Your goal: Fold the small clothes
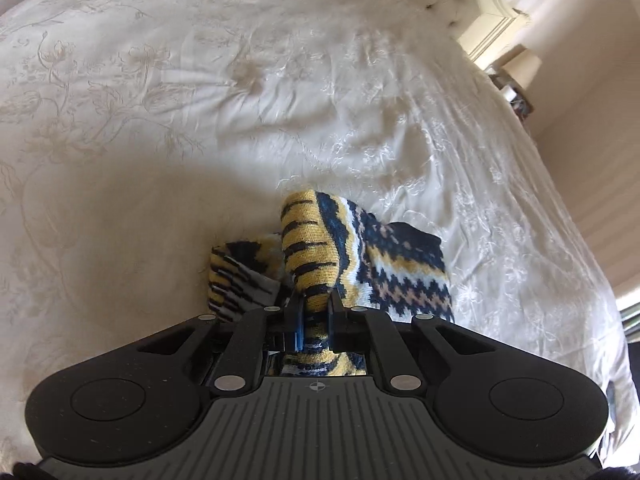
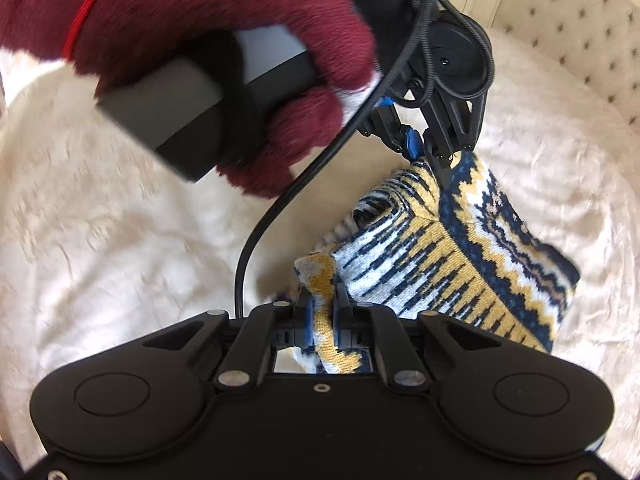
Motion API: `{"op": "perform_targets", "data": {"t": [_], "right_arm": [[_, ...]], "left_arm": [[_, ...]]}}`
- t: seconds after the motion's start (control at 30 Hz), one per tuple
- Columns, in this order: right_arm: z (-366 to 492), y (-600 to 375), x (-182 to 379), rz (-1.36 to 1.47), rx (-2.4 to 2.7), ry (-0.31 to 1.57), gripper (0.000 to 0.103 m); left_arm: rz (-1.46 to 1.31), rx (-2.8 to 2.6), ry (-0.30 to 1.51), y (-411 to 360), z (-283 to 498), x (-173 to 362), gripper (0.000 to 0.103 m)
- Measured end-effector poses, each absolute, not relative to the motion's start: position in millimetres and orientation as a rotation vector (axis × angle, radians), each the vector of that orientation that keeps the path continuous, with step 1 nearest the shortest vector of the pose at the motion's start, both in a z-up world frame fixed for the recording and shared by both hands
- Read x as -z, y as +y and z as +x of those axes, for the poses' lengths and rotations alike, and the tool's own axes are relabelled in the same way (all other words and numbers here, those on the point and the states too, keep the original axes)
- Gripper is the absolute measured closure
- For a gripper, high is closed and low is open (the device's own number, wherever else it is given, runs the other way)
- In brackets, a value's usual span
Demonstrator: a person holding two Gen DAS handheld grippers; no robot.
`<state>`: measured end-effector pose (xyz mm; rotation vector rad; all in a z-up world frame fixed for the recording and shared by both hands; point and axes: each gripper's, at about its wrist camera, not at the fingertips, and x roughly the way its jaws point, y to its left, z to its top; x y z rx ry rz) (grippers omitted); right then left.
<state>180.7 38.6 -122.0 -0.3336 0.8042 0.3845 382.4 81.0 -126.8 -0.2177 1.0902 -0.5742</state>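
The knitted sock (image 1: 376,264), patterned in navy, yellow and white, hangs bunched above the cream bedspread (image 1: 200,120), pinched at two places along its striped yellow edge. Taking the sock as the landmark and going from left to right in the right wrist view: left of it and higher, a hand in a dark red glove (image 2: 224,80) grips the grey-and-black handle of the left gripper (image 2: 430,156), with a thin red thread across the glove's wrist. A black cable (image 2: 280,208) drops from that handle in a curve and passes just left of the sock, crossing in front of the bedspread (image 2: 100,240). At the sock's upper edge the left gripper's jaws are closed on a fold of the knit. At the sock's lower left corner the right gripper (image 2: 323,308) is clamped on a yellow fold between its blue pads. Right of the sock and beyond it stands a buttoned cream headboard (image 2: 568,32).

In the left wrist view the left gripper (image 1: 316,308) is closed on a yellow-and-black striped roll of the sock, whose patterned body spreads to the right of the jaws. Far right of the sock, past the bed's edge, a carved cream frame (image 1: 500,12) meets the wall.
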Motion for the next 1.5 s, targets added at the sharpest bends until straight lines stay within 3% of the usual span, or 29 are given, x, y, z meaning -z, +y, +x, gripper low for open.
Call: {"op": "perform_targets", "data": {"t": [0.13,0.17,0.3,0.37,0.63,0.83,1.1,1.5], "right_arm": [[193,49,138,-0.336,-0.41,0.864,0.083],[199,53,147,-0.352,-0.419,0.901,0.082],[209,56,167,-0.363,-0.473,0.965,0.06],[206,48,159,-0.329,-0.483,0.946,0.053],[186,-9,118,-0.114,-0.405,0.869,0.048],[194,-62,100,0.037,-0.27,0.852,0.045],[220,-122,111,0.157,-0.073,0.879,0.044],[293,-157,169,0.321,0.018,1.046,0.042]], "left_arm": [[-0.213,0.481,1.201,85,400,167,0.09],[-0.214,0.453,1.222,86,403,179,0.083],[-0.24,0.415,1.231,92,408,194,0.075],[-0.22,0.41,1.207,94,407,188,0.065],[-0.182,0.447,1.077,107,384,140,0.057],[-0.108,0.571,1.049,74,351,129,0.057],[-0.038,0.597,1.123,49,326,174,0.057],[-0.036,0.595,1.124,47,325,173,0.056]]}}
